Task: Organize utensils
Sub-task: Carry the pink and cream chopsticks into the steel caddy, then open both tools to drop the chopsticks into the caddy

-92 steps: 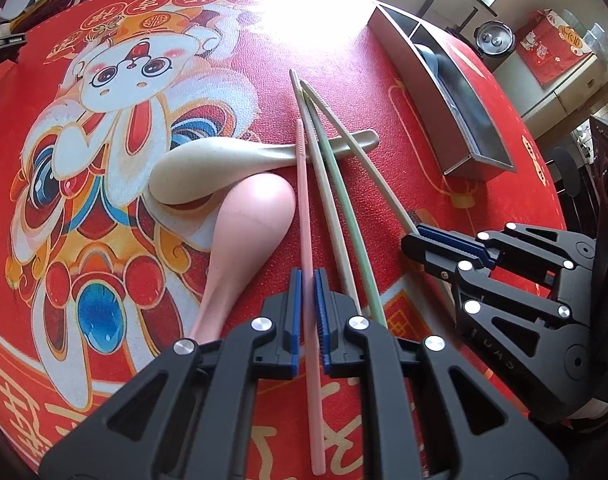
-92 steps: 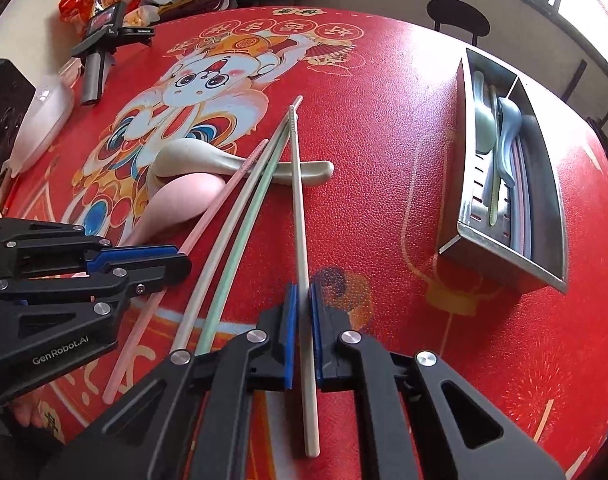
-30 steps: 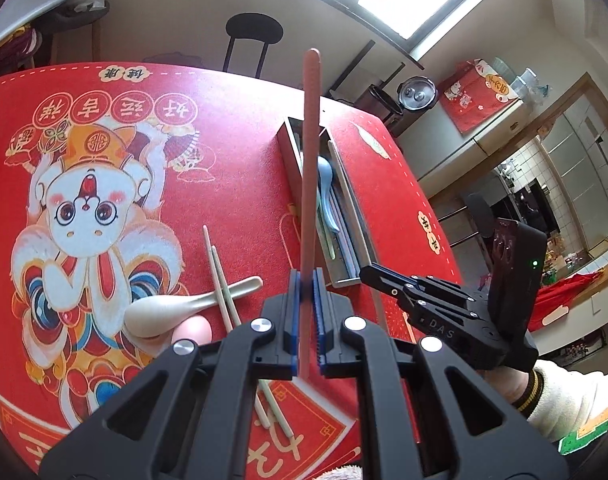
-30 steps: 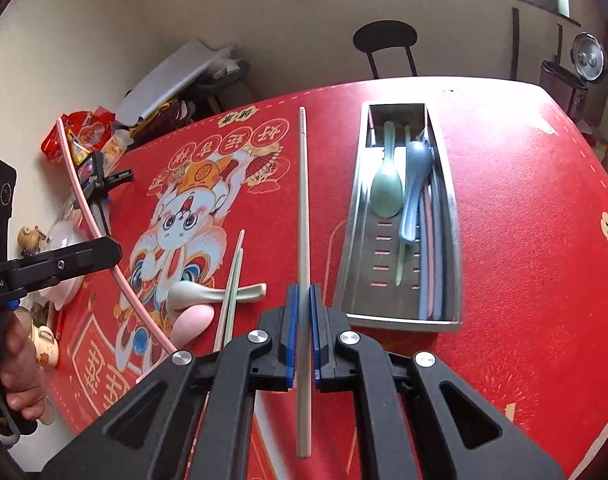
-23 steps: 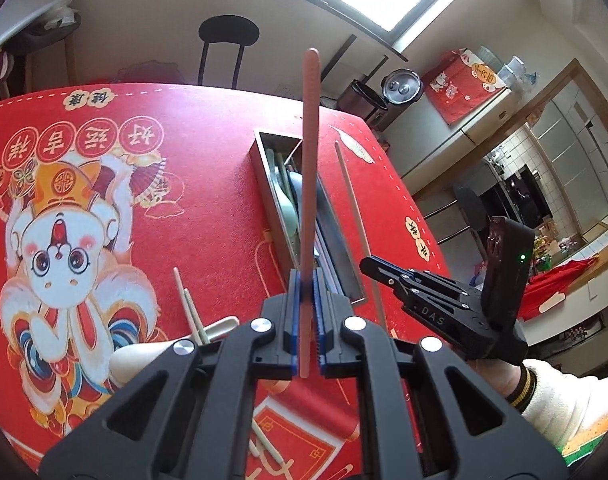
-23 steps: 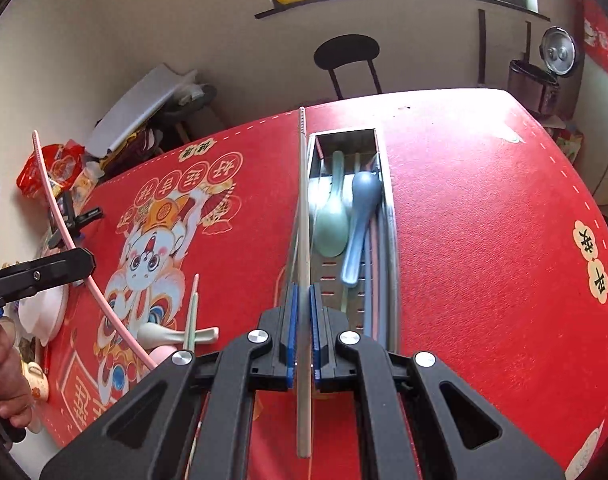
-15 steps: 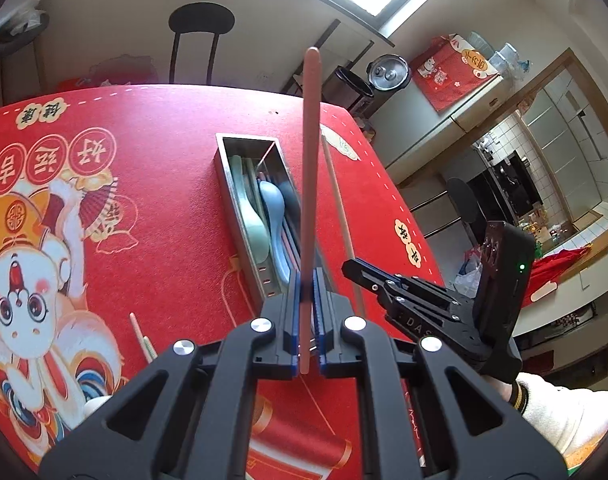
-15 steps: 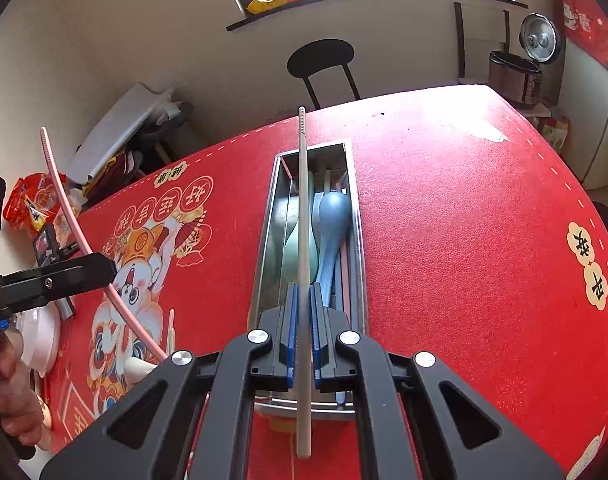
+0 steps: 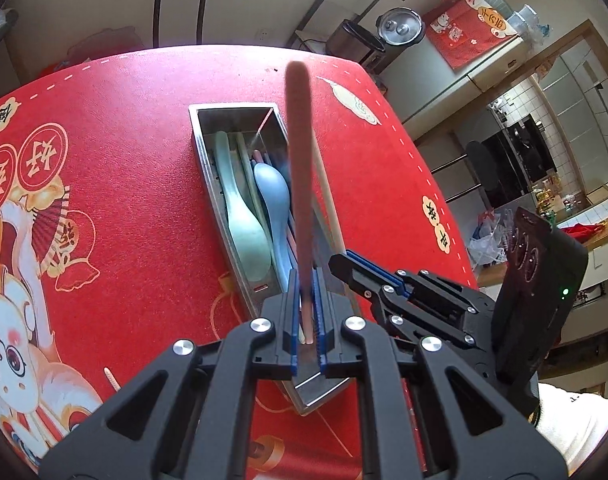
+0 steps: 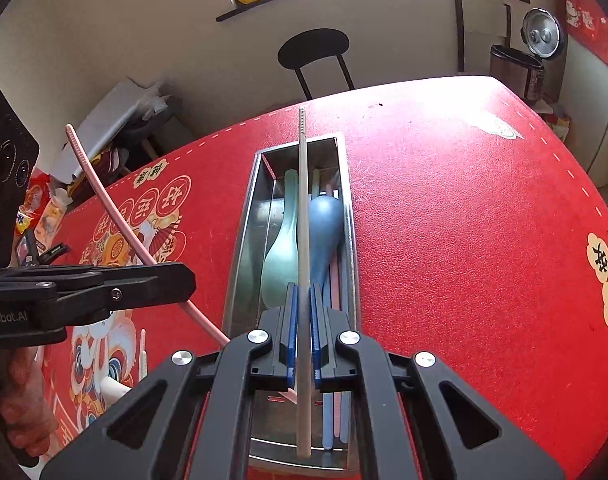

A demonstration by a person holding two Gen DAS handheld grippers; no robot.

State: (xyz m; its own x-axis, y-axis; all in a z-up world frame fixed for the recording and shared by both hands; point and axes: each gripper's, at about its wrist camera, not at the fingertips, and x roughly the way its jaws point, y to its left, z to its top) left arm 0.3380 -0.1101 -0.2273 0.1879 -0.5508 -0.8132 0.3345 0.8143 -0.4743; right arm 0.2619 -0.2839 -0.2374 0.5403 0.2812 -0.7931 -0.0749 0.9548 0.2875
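Left tongs (image 9: 306, 320) clamp pink chopstick (image 9: 299, 184), right tongs (image 10: 302, 320) clamp beige chopstick (image 10: 302, 240), both over steel tray (image 10: 239, 264) holding two spoons, apparently several chopsticks; release pending.

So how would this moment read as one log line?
left gripper: shut on pink chopstick | right gripper: shut on beige chopstick | both above metal tray

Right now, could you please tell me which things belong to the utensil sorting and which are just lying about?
Belonging: pink chopstick in left tongs; beige chopstick in right tongs; metal tray; green spoon; blue spoon.

Lying about: black chair; pressure cooker.
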